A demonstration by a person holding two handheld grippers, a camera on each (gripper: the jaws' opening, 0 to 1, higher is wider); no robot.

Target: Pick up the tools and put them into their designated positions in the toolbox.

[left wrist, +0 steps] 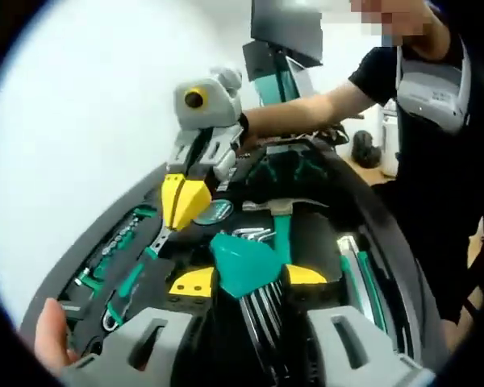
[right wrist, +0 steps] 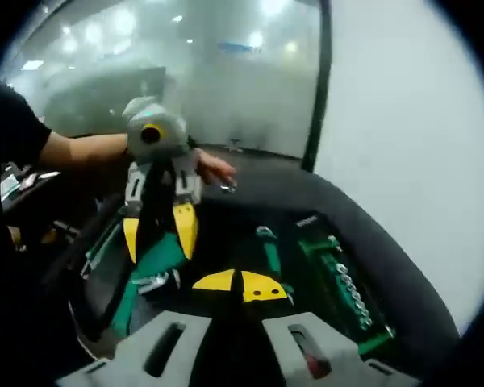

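Toolbox (left wrist: 371, 210): we hold the hex key set (left wrist: 246, 266) pinched in the left gripper (left wrist: 246, 280) over its middle. Right gripper (right wrist: 240, 286), jaws pressed together, meets the wrench (right wrist: 266, 246). Risk: keys splay, missing their slot.

Open black toolbox (left wrist: 105, 242), green-handled tools seated in slots; teal hex-key set (left wrist: 246, 270) upright between jaws.

Looks like a lab or workshop space: plain white wall (left wrist: 89, 121), a dark glass partition (right wrist: 226, 81) reflecting rows of ceiling lights, and an open black foam-lined toolbox (left wrist: 363, 201) on the bench.
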